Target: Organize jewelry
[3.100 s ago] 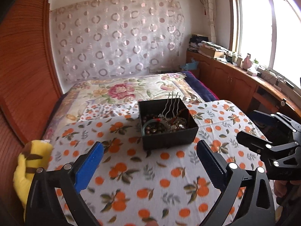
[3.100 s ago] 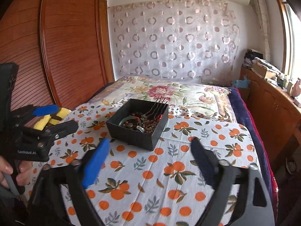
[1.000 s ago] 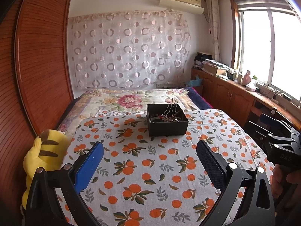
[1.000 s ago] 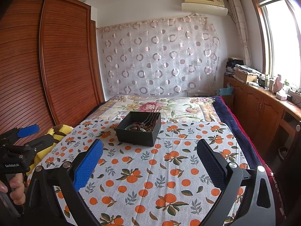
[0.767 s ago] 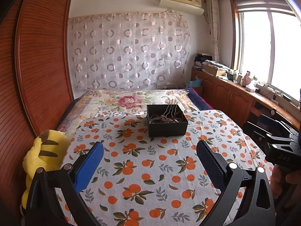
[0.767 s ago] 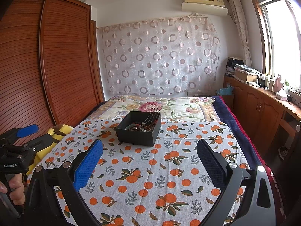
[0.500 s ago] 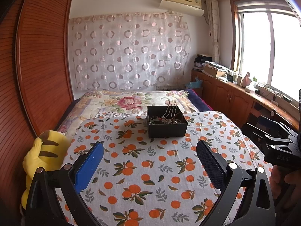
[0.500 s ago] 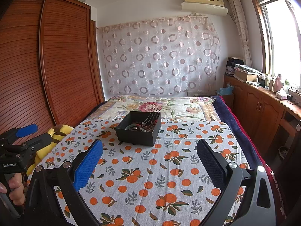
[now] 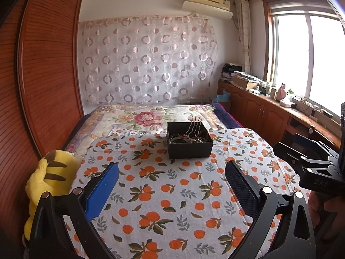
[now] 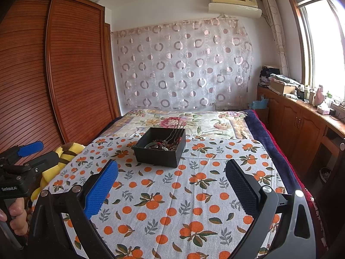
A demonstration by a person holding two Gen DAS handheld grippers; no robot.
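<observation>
The black square jewelry box [image 9: 189, 145], with beads and wavy metal hairpins [image 9: 195, 127] inside, sits on the orange-print cloth [image 9: 172, 194]. Well before the box, the left gripper [image 9: 171, 185] and the right gripper [image 10: 171, 185] hover wide apart, both empty. "GenRobot.AI" and "DAS" are written on their bodies. A yellow plush toy [image 9: 49, 177] lies left of the box.
</observation>
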